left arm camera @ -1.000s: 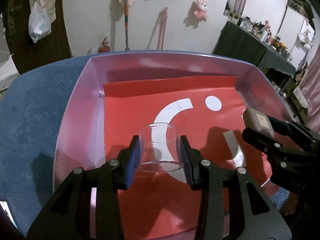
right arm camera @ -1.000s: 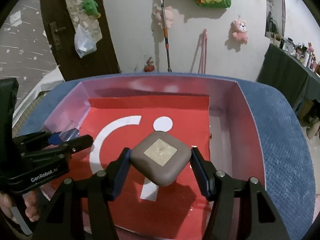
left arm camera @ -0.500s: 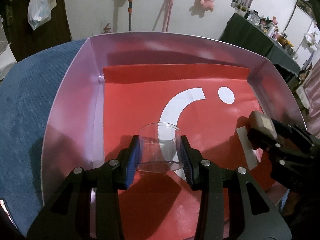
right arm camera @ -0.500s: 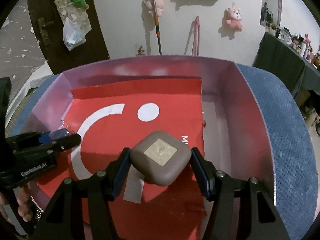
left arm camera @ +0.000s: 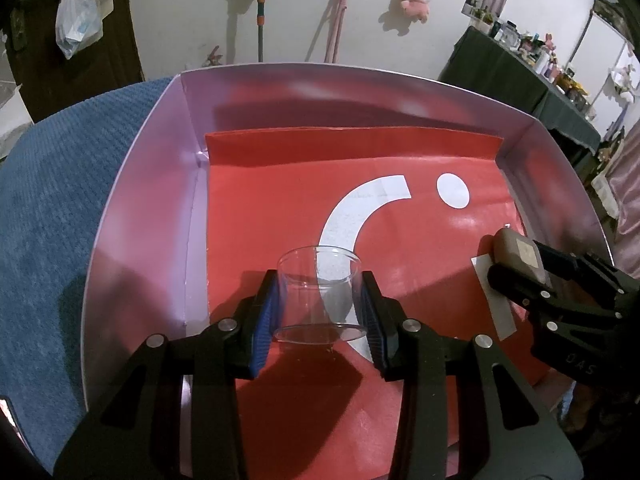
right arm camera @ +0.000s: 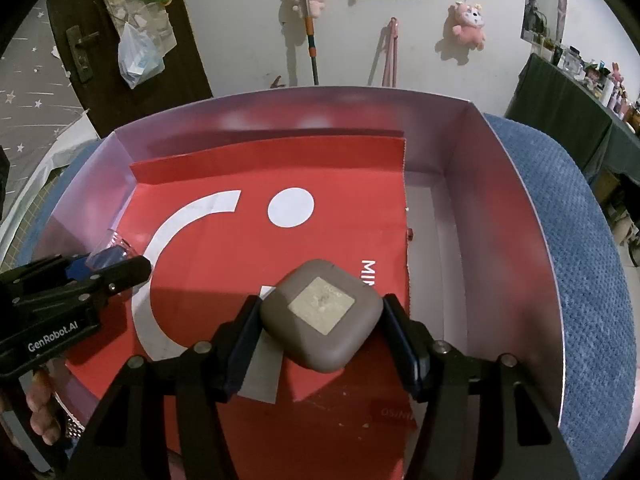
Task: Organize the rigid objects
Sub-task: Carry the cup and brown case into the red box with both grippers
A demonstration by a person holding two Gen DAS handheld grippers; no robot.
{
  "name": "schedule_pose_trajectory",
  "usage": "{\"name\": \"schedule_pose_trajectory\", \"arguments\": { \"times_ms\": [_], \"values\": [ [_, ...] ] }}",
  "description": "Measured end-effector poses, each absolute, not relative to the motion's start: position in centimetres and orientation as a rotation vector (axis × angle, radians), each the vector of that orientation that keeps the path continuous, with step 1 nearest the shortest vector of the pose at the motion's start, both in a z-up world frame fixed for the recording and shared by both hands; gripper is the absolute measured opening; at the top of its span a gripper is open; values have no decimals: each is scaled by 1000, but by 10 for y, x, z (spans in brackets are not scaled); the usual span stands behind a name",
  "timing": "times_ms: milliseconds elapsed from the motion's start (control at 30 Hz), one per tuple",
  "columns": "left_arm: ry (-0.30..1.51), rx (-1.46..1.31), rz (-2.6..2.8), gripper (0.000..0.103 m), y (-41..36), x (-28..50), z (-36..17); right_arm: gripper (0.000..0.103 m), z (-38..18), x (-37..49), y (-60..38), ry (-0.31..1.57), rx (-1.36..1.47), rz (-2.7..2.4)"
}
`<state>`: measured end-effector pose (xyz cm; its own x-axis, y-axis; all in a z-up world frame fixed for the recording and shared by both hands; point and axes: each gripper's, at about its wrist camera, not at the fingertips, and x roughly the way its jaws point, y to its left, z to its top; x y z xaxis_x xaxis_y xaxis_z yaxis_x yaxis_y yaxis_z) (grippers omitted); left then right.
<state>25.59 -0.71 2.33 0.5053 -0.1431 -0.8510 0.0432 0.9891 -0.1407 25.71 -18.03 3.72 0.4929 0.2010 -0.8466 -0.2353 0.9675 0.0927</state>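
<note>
My left gripper (left arm camera: 320, 312) is shut on a clear glass cup (left arm camera: 320, 292), held upright just above the red sheet (left arm camera: 300, 184) inside the pale box (left arm camera: 144, 184). My right gripper (right arm camera: 320, 324) is shut on a brown rounded square case (right arm camera: 320, 316) with a worn label, held low over the red sheet (right arm camera: 340, 184) near its right edge. In the left wrist view the right gripper (left arm camera: 516, 264) and case (left arm camera: 516, 252) are at the right. In the right wrist view the left gripper (right arm camera: 116, 264) is at the left, with the cup (right arm camera: 116, 246) partly hidden.
The box has tall pale walls (right arm camera: 500, 200) and sits on a blue textured cushion (right arm camera: 580, 240). A bare strip of box floor (right arm camera: 432, 220) lies right of the red sheet. A wall with hanging toys and a broom (right arm camera: 310, 32) stands behind.
Both grippers have moved forward and lower into the box, still holding the cup and the case. The case is now closer to the sheet's right edge.
</note>
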Motion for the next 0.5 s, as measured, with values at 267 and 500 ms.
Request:
{"name": "schedule_pose_trajectory", "arguments": {
  "times_ms": [267, 500],
  "values": [
    [1035, -107, -113, 37, -6, 255, 23, 63, 38, 257, -182, 1021, -27, 266],
    [1039, -103, -116, 39, -5, 255, 23, 63, 39, 258, -182, 1019, -22, 266]
  ]
}}
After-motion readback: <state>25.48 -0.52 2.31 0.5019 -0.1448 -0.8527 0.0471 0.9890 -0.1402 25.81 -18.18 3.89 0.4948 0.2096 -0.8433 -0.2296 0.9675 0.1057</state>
